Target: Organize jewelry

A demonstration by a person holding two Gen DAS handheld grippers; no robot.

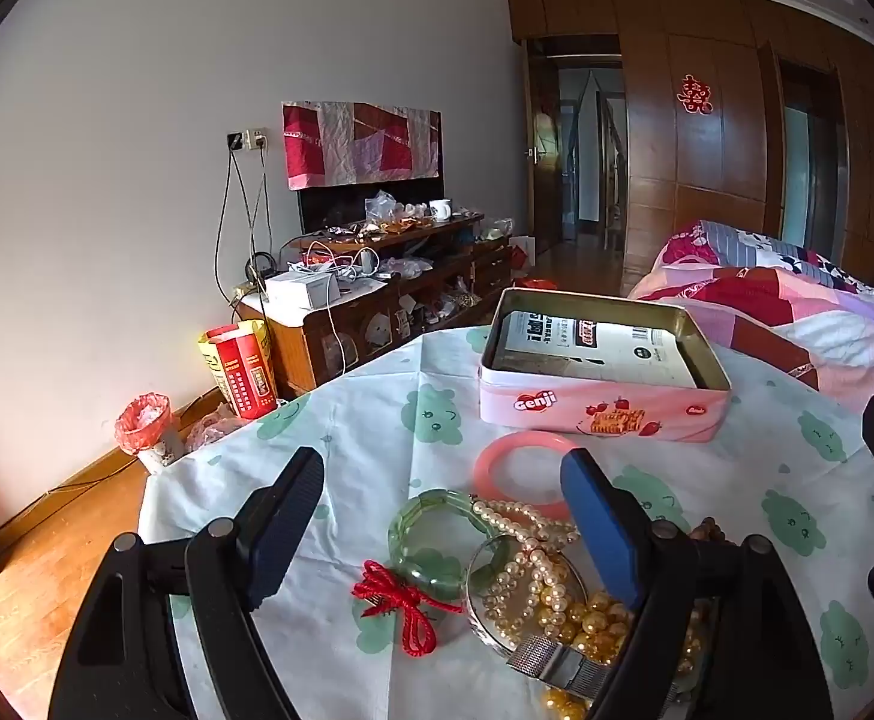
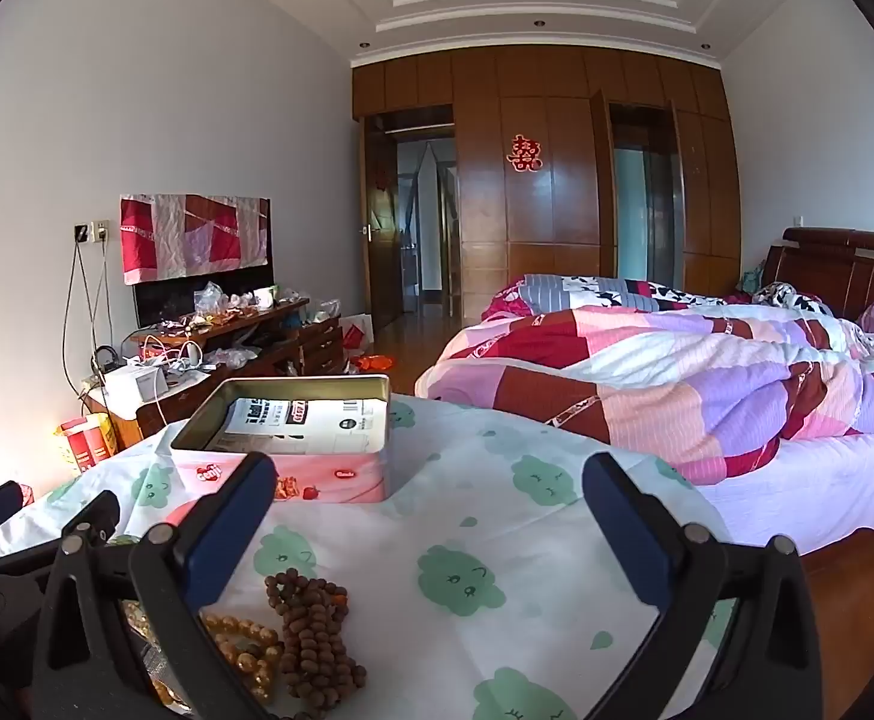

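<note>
An open pink tin (image 1: pixel 601 405) stands at the far side of the table; it also shows in the right wrist view (image 2: pixel 293 420). In front of it lie a pink bangle (image 1: pixel 499 456), a green bangle (image 1: pixel 431 534), a pearl string (image 1: pixel 526 540), a red cord knot (image 1: pixel 404 600), gold beads (image 1: pixel 592 618) and a metal watch band (image 1: pixel 550 660). My left gripper (image 1: pixel 442 510) is open above this pile, empty. My right gripper (image 2: pixel 431 510) is open and empty; brown wooden beads (image 2: pixel 314 630) and gold beads (image 2: pixel 245 648) lie near its left finger.
The table has a white cloth (image 2: pixel 496 540) with green prints. A bed with a patchwork quilt (image 2: pixel 676 372) stands to the right. A cluttered wooden cabinet (image 1: pixel 377 276) is along the left wall, with a red box (image 1: pixel 242 372) and a small bin (image 1: pixel 146 429) on the floor.
</note>
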